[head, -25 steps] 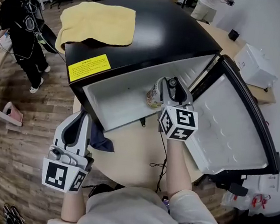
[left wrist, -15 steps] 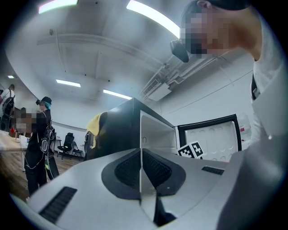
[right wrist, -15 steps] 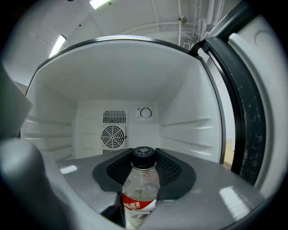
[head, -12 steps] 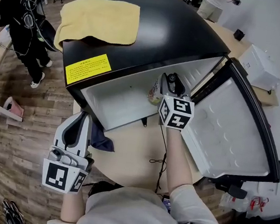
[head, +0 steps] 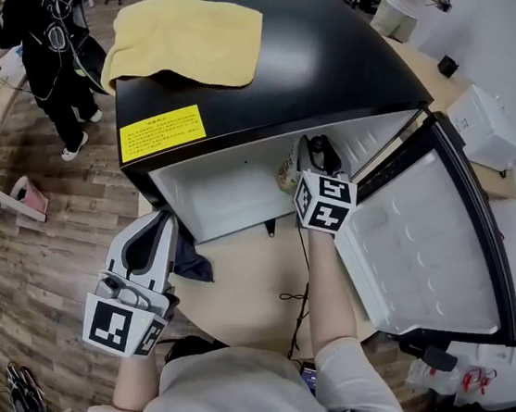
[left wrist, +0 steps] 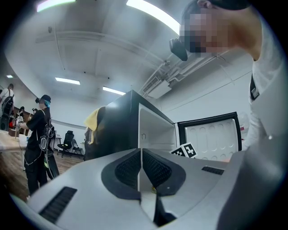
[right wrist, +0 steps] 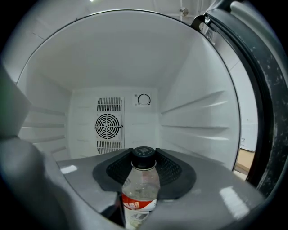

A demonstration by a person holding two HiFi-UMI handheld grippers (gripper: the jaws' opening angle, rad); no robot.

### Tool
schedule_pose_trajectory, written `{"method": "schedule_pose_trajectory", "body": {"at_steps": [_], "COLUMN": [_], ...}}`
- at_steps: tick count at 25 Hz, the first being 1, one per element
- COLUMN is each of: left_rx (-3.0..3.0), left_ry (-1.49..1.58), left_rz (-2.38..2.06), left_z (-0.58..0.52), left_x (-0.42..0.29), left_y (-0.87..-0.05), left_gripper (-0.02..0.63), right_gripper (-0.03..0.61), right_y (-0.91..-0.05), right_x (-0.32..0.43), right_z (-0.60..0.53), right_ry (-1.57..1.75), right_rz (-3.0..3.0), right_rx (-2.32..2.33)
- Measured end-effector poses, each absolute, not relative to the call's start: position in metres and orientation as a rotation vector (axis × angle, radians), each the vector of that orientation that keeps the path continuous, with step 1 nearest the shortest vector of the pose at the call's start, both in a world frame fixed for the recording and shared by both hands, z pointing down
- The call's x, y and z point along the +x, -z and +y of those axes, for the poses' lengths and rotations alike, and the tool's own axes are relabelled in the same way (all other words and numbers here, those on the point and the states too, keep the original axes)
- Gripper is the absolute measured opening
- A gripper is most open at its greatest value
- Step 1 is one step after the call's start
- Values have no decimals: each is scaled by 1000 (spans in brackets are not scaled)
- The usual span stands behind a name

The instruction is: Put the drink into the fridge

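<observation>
My right gripper is shut on a clear drink bottle with a black cap and a red label. It holds the bottle upright inside the mouth of the black fridge. The fridge's white inside is bare, with a round fan grille on its back wall. The fridge door stands wide open to the right. My left gripper hangs low at the left, outside the fridge, shut with nothing between its pads.
A yellow towel lies on top of the fridge. A dark cloth and a black cable lie on the round wooden table in front of it. A person in black stands at far left. A white box sits at right.
My right gripper has carried the bottle a little deeper into the fridge opening. The left gripper has drifted slightly lower and to the right.
</observation>
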State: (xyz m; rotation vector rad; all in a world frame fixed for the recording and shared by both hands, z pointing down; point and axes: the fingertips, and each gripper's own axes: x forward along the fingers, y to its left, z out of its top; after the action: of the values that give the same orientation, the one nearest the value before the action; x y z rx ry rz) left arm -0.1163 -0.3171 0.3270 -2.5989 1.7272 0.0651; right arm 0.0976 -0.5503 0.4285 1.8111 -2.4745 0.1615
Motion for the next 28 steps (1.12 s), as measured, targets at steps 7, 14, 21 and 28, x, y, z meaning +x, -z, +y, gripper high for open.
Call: {"method": "schedule_pose_trajectory", "body": {"at_steps": [7,14,21,28], "left_rx": [-2596,-2598,-2604,-2627], "left_ry": [-68,-69,-89,-94], "left_rz": [1762,1756,1728,1673], "left_z": [-319,-318,-315,-312], "left_x": [-122,-123,-117,-103], "left_y": [-332,-332,-326,-322], "left_gripper": [20,20,20,20], "right_gripper": [169,179,125,11], "right_y": [-430,-423,-398,-390], "right_x": [95,95,96,91], "right_z": [-552,-546,-518,-472], "right_ry": [-118,-94,19,38], "right_rz": [-2475,-2481,-2514,-2576], "right_rx": [1801,1808,1811,1720]}}
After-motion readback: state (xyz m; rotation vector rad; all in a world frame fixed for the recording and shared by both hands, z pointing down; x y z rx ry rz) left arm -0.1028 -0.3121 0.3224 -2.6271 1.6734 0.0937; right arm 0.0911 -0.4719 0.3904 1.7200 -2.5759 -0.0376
